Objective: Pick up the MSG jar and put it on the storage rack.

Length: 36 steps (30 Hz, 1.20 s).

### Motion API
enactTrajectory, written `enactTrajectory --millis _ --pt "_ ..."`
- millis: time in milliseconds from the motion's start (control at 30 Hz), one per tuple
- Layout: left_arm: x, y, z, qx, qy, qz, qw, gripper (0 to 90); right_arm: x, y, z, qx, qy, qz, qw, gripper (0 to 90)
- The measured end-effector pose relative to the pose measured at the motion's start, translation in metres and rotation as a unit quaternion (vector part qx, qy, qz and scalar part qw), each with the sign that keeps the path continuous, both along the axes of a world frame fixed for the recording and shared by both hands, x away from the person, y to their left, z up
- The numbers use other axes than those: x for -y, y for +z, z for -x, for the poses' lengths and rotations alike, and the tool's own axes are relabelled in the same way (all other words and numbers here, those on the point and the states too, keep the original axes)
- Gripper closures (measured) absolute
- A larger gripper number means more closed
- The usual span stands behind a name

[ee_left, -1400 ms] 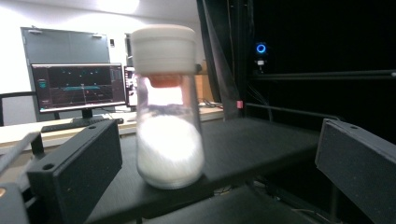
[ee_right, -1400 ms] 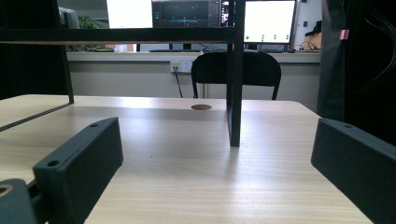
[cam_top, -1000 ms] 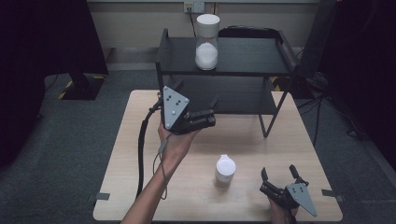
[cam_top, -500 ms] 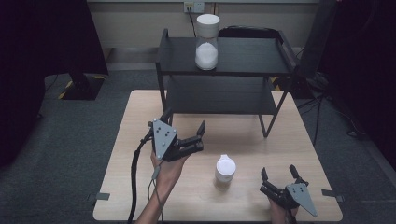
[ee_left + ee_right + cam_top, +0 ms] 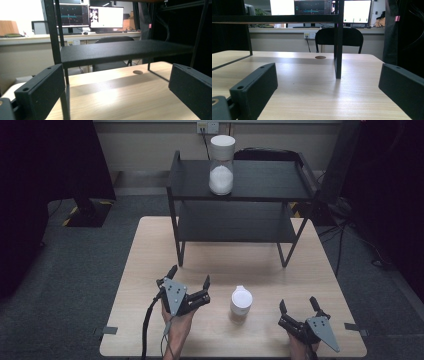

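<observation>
Resting low: both grippers sit near the front of the wooden table, with a small white-capped jar standing upright between them.
Left gripper: jaws spread wide apart, holding nothing, pointed toward the black rack; it sits just left of the jar, not touching it.
Left gripper view: the rack's lower shelf hangs ahead at jaw height and a front leg stands close in, so any forward push would meet metal soon.
Jar: near the front edge, apart from both grippers and in front of the rack; its contents are hard to make out from above, possibly a pale powder.
Tall container: already on the rack's top shelf, part filled with white, well apart from the hands.
Right gripper: jaws likewise apart and empty, near the front right corner, right of the jar.
Step in hand, as judged: taking up the jar.
Doing it well: bring one open claw in level from the side, centre the jaws on the body below the cap, close gently, lift straight up.
Open room: bare tabletop lies between the jar and the rack legs, and to the far left.
Edges: the front edge is close behind both hands, the right edge just beside the right gripper.
</observation>
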<state>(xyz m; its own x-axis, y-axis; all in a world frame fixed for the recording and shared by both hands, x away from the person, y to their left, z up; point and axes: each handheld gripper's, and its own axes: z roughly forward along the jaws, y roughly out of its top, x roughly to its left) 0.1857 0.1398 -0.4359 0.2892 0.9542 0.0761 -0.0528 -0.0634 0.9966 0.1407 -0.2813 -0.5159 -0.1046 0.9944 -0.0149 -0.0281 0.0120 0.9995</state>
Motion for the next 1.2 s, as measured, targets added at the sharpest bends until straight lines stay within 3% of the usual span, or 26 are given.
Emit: enactTrajectory --millis 67,200,267,533,833,1000,1067,1200 --pt "0.001 -0.008 0.002 0.000 0.004 -0.006 1.0000 0.0 0.000 0.000 0.000 0.000 0.000 0.000 1.0000 0.7" --pt "-0.005 -0.023 0.001 -0.028 0.001 0.031 0.9991 0.0 0.000 0.000 0.000 0.000 0.000 0.000 1.0000 0.6" --pt "-0.008 -0.030 0.001 -0.035 0.004 0.039 0.9986 0.0 0.000 0.000 0.000 0.000 0.001 0.000 1.0000 0.6" --pt "-0.014 -0.052 0.006 -0.024 0.018 0.061 0.9977 0.0 0.000 0.000 0.000 0.000 -0.001 0.000 1.0000 0.6" --pt "-0.015 -0.066 0.009 -0.027 0.028 0.070 0.9968 0.0 -0.001 0.000 0.000 0.000 -0.002 0.000 1.0000 0.6" --pt "-0.011 -0.071 0.010 -0.020 0.031 0.054 0.9979 0.0 -0.001 0.000 0.000 0.000 -0.002 0.000 1.0000 0.6" --pt "-0.013 -0.070 0.010 -0.028 0.025 0.056 0.9977 0.0 -0.001 0.000 0.000 0.000 -0.002 0.000 1.0000 0.6" --pt "-0.012 -0.075 0.012 -0.014 0.028 0.044 0.9986 0.0 -0.001 0.000 0.000 0.000 -0.002 0.000 1.0000 0.6"
